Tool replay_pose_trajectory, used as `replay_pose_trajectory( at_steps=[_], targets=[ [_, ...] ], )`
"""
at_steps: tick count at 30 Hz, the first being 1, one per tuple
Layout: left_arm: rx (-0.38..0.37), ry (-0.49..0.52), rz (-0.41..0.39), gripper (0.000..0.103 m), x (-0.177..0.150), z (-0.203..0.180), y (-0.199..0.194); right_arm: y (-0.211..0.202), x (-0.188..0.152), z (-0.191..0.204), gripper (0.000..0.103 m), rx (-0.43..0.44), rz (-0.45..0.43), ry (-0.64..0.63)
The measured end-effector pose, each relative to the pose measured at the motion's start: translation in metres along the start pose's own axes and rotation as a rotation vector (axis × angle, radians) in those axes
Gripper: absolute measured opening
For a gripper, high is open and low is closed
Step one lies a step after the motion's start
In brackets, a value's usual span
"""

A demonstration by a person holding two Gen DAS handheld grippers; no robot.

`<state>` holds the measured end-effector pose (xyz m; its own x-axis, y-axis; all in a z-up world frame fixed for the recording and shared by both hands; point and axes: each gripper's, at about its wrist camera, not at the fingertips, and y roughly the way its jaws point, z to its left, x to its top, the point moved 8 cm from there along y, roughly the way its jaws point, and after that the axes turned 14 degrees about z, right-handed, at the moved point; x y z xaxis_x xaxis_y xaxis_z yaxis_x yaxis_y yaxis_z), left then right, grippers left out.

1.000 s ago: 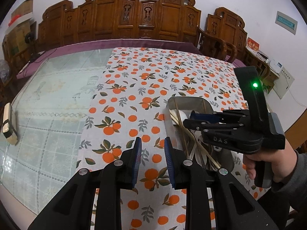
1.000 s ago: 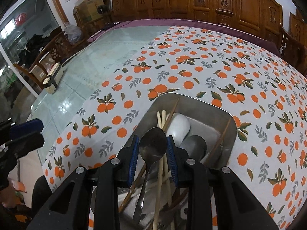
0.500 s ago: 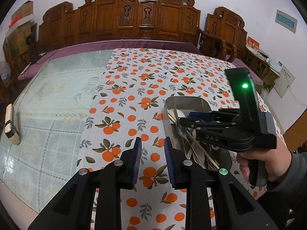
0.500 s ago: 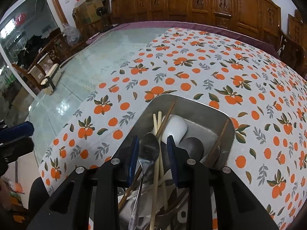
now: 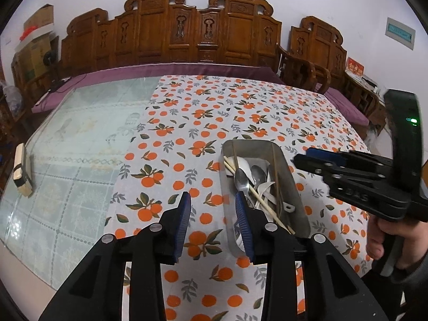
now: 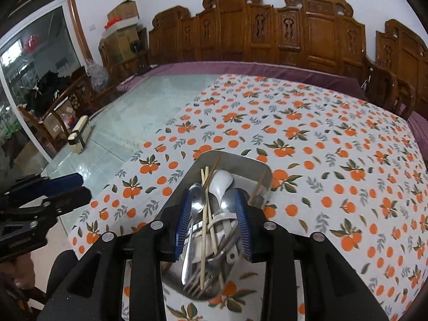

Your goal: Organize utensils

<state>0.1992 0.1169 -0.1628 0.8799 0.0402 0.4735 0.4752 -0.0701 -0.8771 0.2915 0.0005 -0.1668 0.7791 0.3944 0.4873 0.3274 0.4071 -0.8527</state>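
Note:
A steel tray (image 5: pixel 293 187) (image 6: pixel 242 160) lies on the orange-print tablecloth (image 5: pixel 203 123). In it are metal spoons (image 6: pixel 196 200), a white ceramic spoon (image 6: pixel 220 180), chopsticks (image 6: pixel 205 214) and a fork. My right gripper (image 6: pixel 214 200) hangs above the tray, jaws opening. The pads touch nothing, and the utensils show below, between the fingers. From the left wrist view the right gripper (image 5: pixel 299 159) hovers at the tray's right side. My left gripper (image 5: pixel 211 203) (image 6: pixel 83 188) is over bare cloth just left of the tray, jaws opening with nothing between them.
The cloth covers the right part of a glass-topped table (image 5: pixel 80 147). A small wooden block (image 5: pixel 22 171) (image 6: pixel 80 133) sits near the table's left edge. A carved wooden bench (image 5: pixel 203 34) and chairs stand behind. A person's hand (image 5: pixel 379 238) holds the right gripper's handle.
The right gripper let go of the metal spoon, which now lies in the tray, and rose back away from it. Both grippers' jaws stand wider than before.

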Motion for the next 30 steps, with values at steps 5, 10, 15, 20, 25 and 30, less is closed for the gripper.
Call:
replay_pose_trajectory(
  at_steps=[5, 10, 15, 20, 25, 30],
  targets=[
    [0.014, -0.007, -0.036, 0.068, -0.005, -0.009, -0.012, -0.036, -0.017, -0.01, 0.063, -0.029, -0.07, 0.031],
    [0.025, -0.016, -0.068, 0.095, -0.013, -0.019, -0.022, -0.073, -0.038, -0.021, 0.091, -0.08, -0.136, 0.061],
    [0.023, 0.005, -0.069, 0.095, -0.025, -0.035, -0.027, -0.111, -0.064, -0.029, 0.1, -0.12, -0.191, 0.089],
    [0.024, 0.021, -0.076, 0.095, -0.038, -0.055, -0.036, -0.143, -0.087, -0.033, 0.1, -0.153, -0.238, 0.111],
    [0.027, 0.024, -0.093, 0.095, -0.045, -0.07, -0.051, -0.169, -0.108, -0.036, 0.1, -0.178, -0.267, 0.126],
    [0.013, 0.051, -0.142, 0.095, -0.049, -0.089, -0.076, -0.19, -0.121, -0.037, 0.1, -0.198, -0.293, 0.137]
  ],
)
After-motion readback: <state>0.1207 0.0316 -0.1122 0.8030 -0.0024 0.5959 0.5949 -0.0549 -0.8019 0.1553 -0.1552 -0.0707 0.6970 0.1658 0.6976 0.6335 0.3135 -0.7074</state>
